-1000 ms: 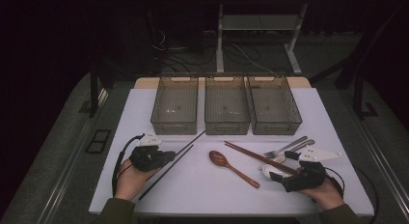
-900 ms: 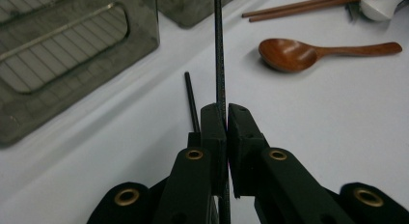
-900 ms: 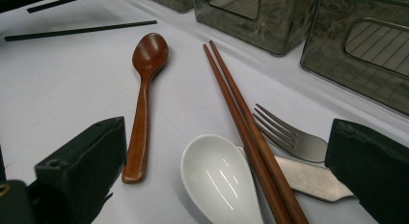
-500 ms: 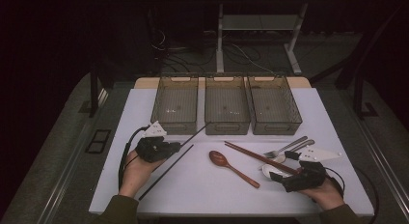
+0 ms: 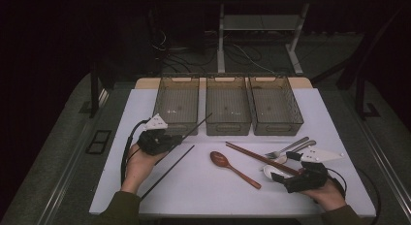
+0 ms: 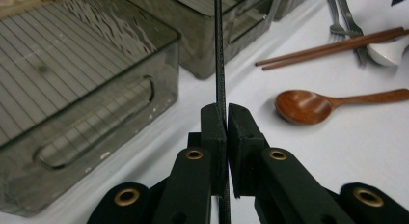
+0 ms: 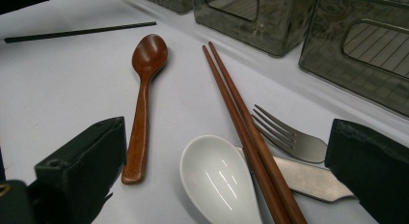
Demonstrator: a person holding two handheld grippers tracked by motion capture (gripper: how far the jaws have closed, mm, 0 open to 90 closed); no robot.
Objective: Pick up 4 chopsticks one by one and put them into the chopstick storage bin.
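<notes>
My left gripper (image 5: 177,137) (image 6: 226,111) is shut on a thin black chopstick (image 5: 198,124) (image 6: 219,50), held off the table and pointing toward the left clear bin (image 5: 177,101) (image 6: 91,74). A second black chopstick (image 5: 167,172) (image 7: 79,32) lies on the white table. My right gripper (image 5: 283,166) (image 7: 226,137) rests open at the front right. Its jaws stand wide on either side of a white ceramic spoon (image 5: 271,172) (image 7: 219,180) and the ends of two brown chopsticks (image 5: 254,157) (image 7: 236,108). A wooden spoon (image 5: 232,168) (image 7: 142,98) lies in the middle.
Three clear bins stand in a row at the back; the middle bin (image 5: 228,104) and the right bin (image 5: 275,104) look empty. A metal fork (image 5: 286,148) (image 7: 289,134) and knife (image 5: 303,146) (image 7: 304,178) lie beside the brown chopsticks. The table's front edge (image 5: 218,215) is near both forearms.
My left gripper has risen and moved toward the left bin, carrying the black chopstick with it. The right gripper has stayed where it was.
</notes>
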